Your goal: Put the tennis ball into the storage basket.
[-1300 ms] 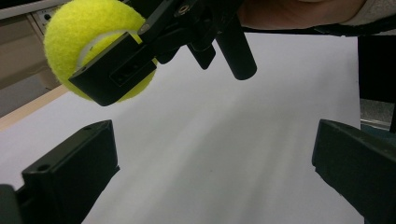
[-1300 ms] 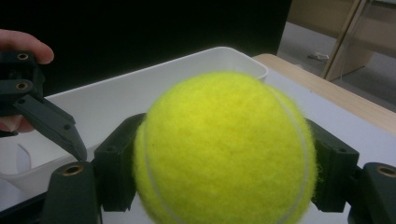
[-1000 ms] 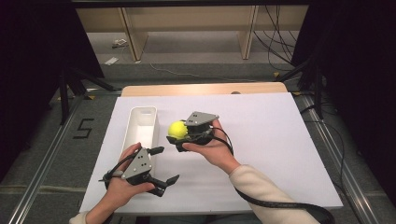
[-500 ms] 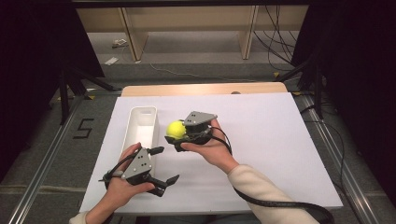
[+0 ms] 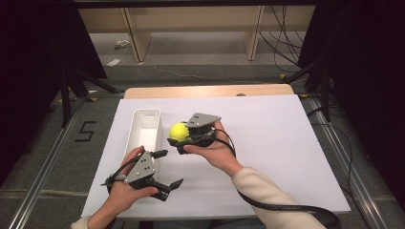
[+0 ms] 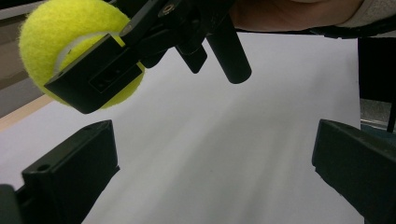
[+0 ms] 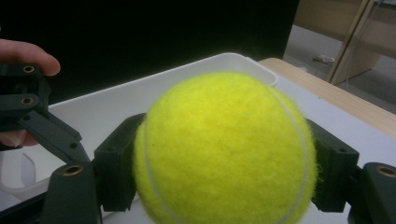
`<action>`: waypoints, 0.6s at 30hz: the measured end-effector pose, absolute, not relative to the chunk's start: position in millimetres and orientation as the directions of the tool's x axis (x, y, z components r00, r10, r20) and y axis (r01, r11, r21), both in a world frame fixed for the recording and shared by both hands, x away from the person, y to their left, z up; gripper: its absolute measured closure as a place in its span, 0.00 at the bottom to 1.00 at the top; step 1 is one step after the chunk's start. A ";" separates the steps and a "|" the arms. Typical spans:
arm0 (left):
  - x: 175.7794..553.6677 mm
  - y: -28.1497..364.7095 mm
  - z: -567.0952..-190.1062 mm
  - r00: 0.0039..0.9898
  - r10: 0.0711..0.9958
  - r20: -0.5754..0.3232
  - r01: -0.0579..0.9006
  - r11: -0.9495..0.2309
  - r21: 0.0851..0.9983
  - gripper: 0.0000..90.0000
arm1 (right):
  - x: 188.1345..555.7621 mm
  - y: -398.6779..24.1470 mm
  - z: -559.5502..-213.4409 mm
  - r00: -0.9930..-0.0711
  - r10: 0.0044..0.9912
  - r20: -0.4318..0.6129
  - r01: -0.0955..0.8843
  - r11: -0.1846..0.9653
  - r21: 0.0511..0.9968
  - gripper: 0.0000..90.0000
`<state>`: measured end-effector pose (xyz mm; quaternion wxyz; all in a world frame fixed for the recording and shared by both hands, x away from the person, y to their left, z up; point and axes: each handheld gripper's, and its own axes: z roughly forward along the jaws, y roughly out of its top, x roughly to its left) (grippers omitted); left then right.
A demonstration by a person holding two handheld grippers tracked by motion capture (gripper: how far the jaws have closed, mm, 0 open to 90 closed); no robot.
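Observation:
A yellow tennis ball (image 5: 178,130) is clamped between the jaws of my right gripper (image 5: 177,137), held above the white table sheet just right of the white tray (image 5: 145,119). In the right gripper view the ball (image 7: 224,149) bulges between both pads, with the tray (image 7: 116,105) behind it. My left gripper (image 5: 167,168) rests near the table's front edge, jaws wide open, nothing between them. In the left gripper view its black jaws stand far apart, and the ball (image 6: 51,35) in the other gripper hangs at the upper left.
The white sheet (image 5: 286,143) covers the table; its right half is bare. A wooden table edge (image 5: 210,90) runs along the back. Black cables trail from both grippers. Wooden shelving and dark curtains stand beyond.

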<state>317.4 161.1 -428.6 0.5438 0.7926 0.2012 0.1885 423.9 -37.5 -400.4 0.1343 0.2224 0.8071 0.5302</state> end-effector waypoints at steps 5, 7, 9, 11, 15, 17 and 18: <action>317.3 161.2 -428.6 0.847 0.525 0.081 0.113 -0.327 0.938 0.00 | 424.5 -36.6 -400.0 -0.867 0.498 0.017 0.212 0.339 0.917 0.29; 317.4 161.2 -428.7 0.848 0.524 0.081 0.113 -0.327 0.938 0.00 | 424.3 -36.2 -400.2 -0.867 0.497 0.019 0.215 0.340 0.915 0.29; 317.3 161.1 -428.7 0.848 0.524 0.080 0.114 -0.327 0.938 0.00 | 424.5 -35.7 -400.5 -0.868 0.497 0.018 0.214 0.341 0.916 0.29; 317.4 161.1 -428.7 0.849 0.523 0.080 0.113 -0.327 0.938 0.00 | 424.5 -35.1 -400.7 -0.866 0.499 0.022 0.218 0.338 0.916 0.29; 317.4 161.1 -428.7 0.849 0.523 0.080 0.114 -0.327 0.938 0.00 | 424.8 -34.4 -400.6 -0.867 0.499 0.022 0.217 0.336 0.916 0.29; 317.4 161.2 -428.7 0.848 0.523 0.080 0.114 -0.327 0.938 0.00 | 424.8 -34.0 -400.5 -0.866 0.499 0.025 0.220 0.336 0.916 0.29; 317.4 161.2 -428.7 0.848 0.524 0.080 0.113 -0.327 0.938 0.00 | 424.9 -33.9 -400.4 -0.866 0.499 0.025 0.219 0.335 0.916 0.29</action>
